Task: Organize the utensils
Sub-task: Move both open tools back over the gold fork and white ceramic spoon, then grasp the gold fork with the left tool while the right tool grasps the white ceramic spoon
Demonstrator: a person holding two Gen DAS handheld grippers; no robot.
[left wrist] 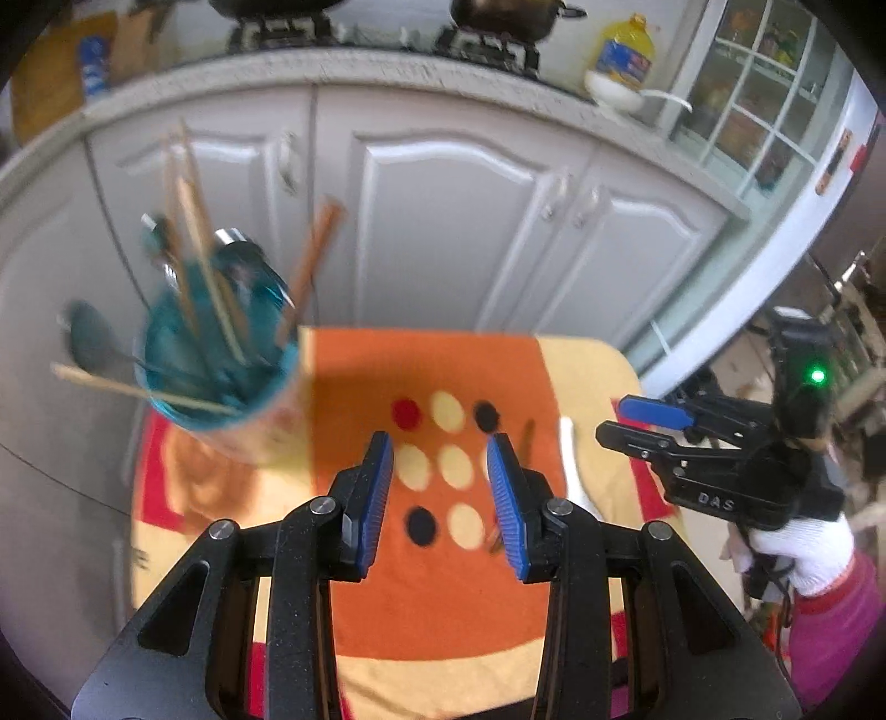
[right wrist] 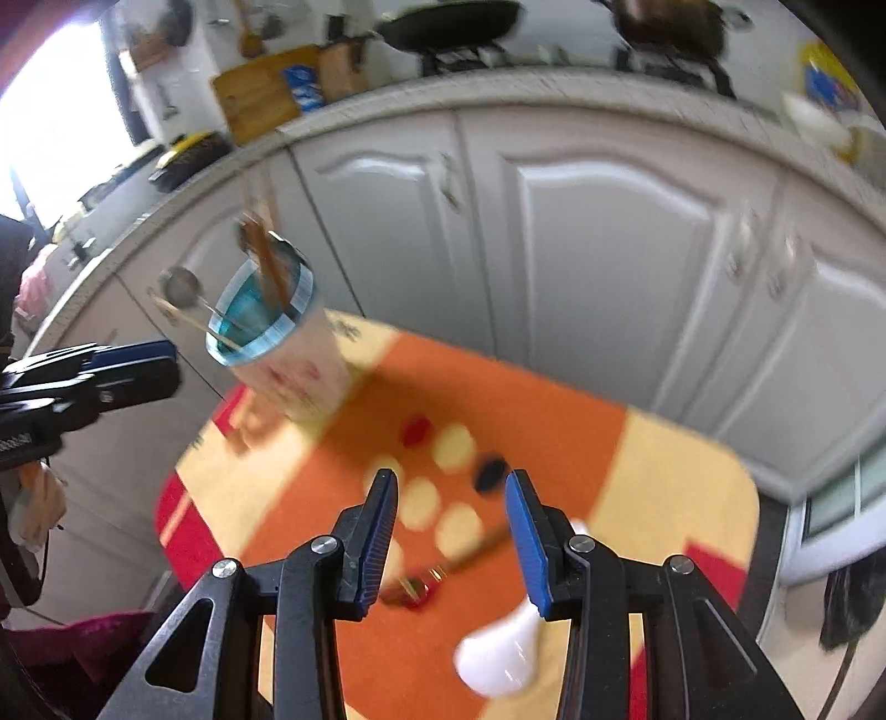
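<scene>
A cup [left wrist: 221, 387] with a teal inside stands at the far left of the small table and holds several chopsticks and metal spoons; it also shows in the right wrist view [right wrist: 277, 343]. A white ceramic spoon [right wrist: 506, 653] lies on the table below my right gripper [right wrist: 451, 531], with a brown chopstick [right wrist: 470, 551] beside it. The white spoon also shows in the left wrist view [left wrist: 573, 471]. My left gripper [left wrist: 440, 487] is open and empty above the dotted cloth. My right gripper is open and empty, and also shows in the left wrist view [left wrist: 637, 421].
An orange, cream and red cloth [left wrist: 443, 598] with dots covers the table. White cabinet doors [left wrist: 443, 221] stand behind it. The counter above carries stoves with pans, an oil bottle [left wrist: 626, 52] and a white bowl.
</scene>
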